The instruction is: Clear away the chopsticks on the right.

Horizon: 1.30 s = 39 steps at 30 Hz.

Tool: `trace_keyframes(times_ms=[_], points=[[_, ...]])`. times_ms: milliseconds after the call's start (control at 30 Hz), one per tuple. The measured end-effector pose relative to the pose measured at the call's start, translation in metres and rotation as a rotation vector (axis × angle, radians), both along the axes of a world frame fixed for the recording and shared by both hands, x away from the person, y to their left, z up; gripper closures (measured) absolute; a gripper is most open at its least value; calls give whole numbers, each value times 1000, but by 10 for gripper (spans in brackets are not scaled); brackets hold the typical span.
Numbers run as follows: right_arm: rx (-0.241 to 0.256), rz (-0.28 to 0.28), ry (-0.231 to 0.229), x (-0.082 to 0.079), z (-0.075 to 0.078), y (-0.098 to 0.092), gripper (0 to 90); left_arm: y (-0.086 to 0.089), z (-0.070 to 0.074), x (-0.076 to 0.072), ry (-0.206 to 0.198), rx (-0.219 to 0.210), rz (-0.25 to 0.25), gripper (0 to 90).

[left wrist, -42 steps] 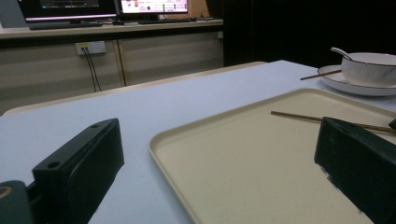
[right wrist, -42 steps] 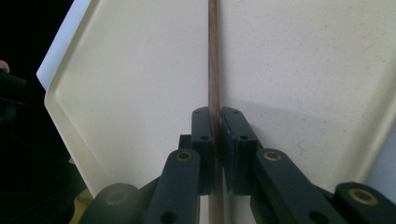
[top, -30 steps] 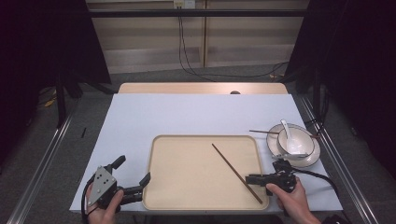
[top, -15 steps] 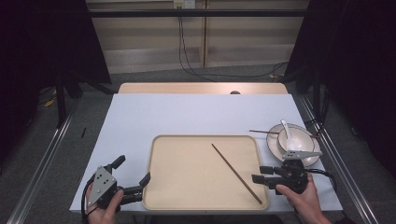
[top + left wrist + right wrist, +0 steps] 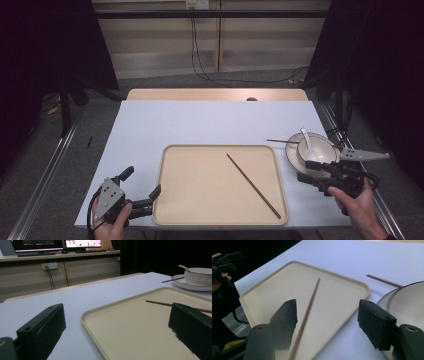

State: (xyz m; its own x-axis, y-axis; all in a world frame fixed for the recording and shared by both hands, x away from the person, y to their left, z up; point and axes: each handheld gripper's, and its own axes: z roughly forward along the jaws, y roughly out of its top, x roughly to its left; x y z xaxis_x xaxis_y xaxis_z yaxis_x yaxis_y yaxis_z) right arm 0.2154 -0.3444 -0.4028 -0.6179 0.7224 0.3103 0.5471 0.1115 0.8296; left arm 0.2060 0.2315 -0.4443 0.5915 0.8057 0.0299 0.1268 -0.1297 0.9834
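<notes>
A beige tray (image 5: pixel 200 185) lies at the table's front centre with one brown chopstick (image 5: pixel 252 185) lying diagonally in it. A second chopstick (image 5: pixel 280 141) rests on the white plate (image 5: pixel 294 161) at the right, under a white bowl (image 5: pixel 320 150) with a spoon (image 5: pixel 305 140). My left gripper (image 5: pixel 141 183) stands open at the tray's front left corner, empty. My right gripper (image 5: pixel 306 171) is open and empty between tray and plate. From the right gripper (image 5: pixel 329 322), the chopstick (image 5: pixel 308 307) runs past the left jaw. Between the left gripper's (image 5: pixel 117 335) jaws lies bare tray (image 5: pixel 130 335).
The white table top (image 5: pixel 215 122) stretches behind the tray. Its front edge runs just under both hands. Cables (image 5: pixel 200 55) hang by the cabinet behind the table, and dark curtains stand at both sides.
My right gripper has drawn back to the right, from the near end of the tray's chopstick to the plate's edge. The chopstick and the left gripper have stayed put.
</notes>
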Motion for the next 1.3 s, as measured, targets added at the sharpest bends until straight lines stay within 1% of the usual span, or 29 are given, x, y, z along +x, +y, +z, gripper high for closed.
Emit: trace_keyframes(times_ms=[33,67,100,167,200,300,367,433,467,500,533,600,667,700,733,800,833,867,900,933,967,1000,1033,1133,1167,1200,1233,1267,1300], points=[[-6,-4,-15,2,4,-12,316,0,0,0,2,0,0,11],[-6,-4,-15,2,4,-12,316,0,0,0,2,0,0,10],[-24,7,-13,10,9,-27,315,0,0,0,1,3,0,10],[-5,23,13,19,11,-43,313,0,0,0,0,5,0,10],[-13,2,5,23,11,-51,311,0,0,0,0,5,0,10],[-52,-8,-5,36,16,-72,317,0,0,1,2,4,-7,10],[-68,-3,-5,45,18,-82,319,0,0,1,2,7,-11,11],[-82,-4,21,57,21,-95,319,0,0,1,1,5,-8,10],[-82,-4,21,57,21,-95,319,0,0,1,1,5,-8,11],[-105,-12,-7,66,24,-104,361,0,-1,1,2,5,-12,11],[-112,-6,-5,70,25,-108,364,0,-1,1,5,5,-9,10],[-141,-21,-28,82,26,-118,378,0,0,1,4,9,-11,11],[-178,-9,-16,93,26,-125,399,0,0,1,1,3,-15,11],[-194,-16,-27,99,24,-128,394,0,0,1,1,-7,-8,11],[-210,-7,-36,104,22,-130,394,-1,0,1,0,-6,-4,11],[-305,-15,-33,115,18,-134,454,0,0,1,-2,-12,-11,11],[-350,-16,-28,120,16,-136,456,0,-1,1,0,-11,-8,11],[-350,-16,-28,120,16,-136,456,0,-1,1,0,-11,-8,11],[-373,0,-14,124,13,-138,476,0,0,1,1,-4,-10,11],[-415,27,-1,130,7,-139,510,0,-1,1,4,-8,-13,11],[-415,27,-1,130,7,-139,510,0,-1,1,4,-8,-13,11],[-471,65,30,138,-2,-138,529,0,0,1,2,-2,-14,11],[-495,73,49,139,-4,-137,533,0,0,1,3,-1,-10,11],[-521,153,82,144,-14,-133,581,1,0,0,-2,8,-6,11],[-531,177,93,145,-16,-132,604,1,0,0,-1,3,-10,11],[-531,177,93,145,-16,-132,604,1,0,0,-1,3,-10,11],[-549,228,103,147,-19,-130,620,1,-1,0,0,-6,-9,11],[-549,228,103,147,-19,-130,620,1,-1,0,0,-5,-9,11],[-548,248,119,148,-19,-129,623,1,-1,0,-1,-2,-8,11]])
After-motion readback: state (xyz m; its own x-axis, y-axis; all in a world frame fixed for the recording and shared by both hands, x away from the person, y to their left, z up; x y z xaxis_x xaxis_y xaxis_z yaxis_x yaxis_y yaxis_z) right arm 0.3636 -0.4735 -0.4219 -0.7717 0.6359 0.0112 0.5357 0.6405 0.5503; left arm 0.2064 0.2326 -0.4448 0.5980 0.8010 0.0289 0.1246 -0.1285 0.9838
